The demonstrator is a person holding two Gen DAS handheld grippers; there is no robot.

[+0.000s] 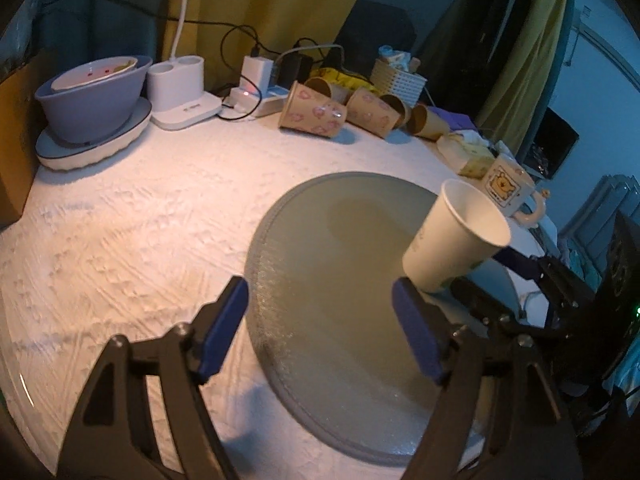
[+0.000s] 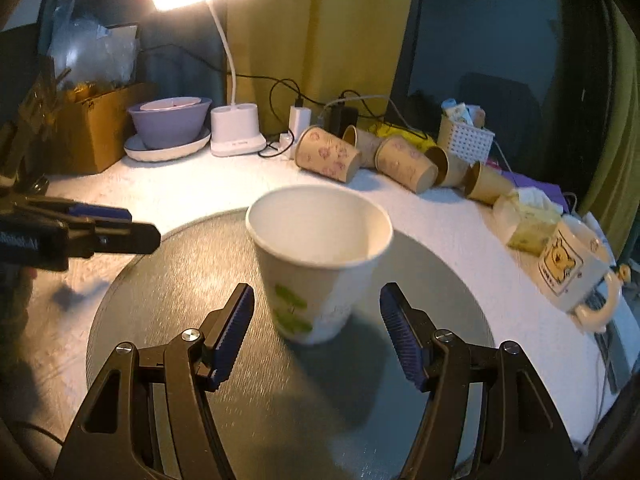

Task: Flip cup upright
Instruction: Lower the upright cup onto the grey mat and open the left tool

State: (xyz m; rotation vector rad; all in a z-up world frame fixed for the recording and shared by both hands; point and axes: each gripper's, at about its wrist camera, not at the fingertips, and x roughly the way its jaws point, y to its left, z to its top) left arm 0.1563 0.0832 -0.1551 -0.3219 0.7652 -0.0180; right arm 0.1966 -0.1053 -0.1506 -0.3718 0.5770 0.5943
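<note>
While the white paper cup (image 2: 318,264) stands mouth-up on the round grey mat (image 2: 248,412), the right gripper (image 2: 317,334) sits just behind it with its jaws spread wide; the blue pads (image 2: 234,336) flank the cup's base on either side without touching it, so this gripper holds nothing. The cup leans slightly (its rim tips toward the camera), and green leaf markings show on the wall facing the gripper.

The left gripper (image 1: 320,332) is likewise spread wide and empty, with only the mat (image 1: 320,280) visible between its fingers. From this gripper, the cup (image 1: 454,236) lies ahead and to the right, just beyond the right fingertip (image 1: 404,300). In the right wrist view, the left gripper (image 2: 120,226) enters from the left edge, well apart from the cup.

Beyond both grippers, several tan paper cups (image 2: 328,154) lie on their sides at the far table edge. A cartoon mug (image 2: 572,276) stands to the right of the right gripper.
</note>
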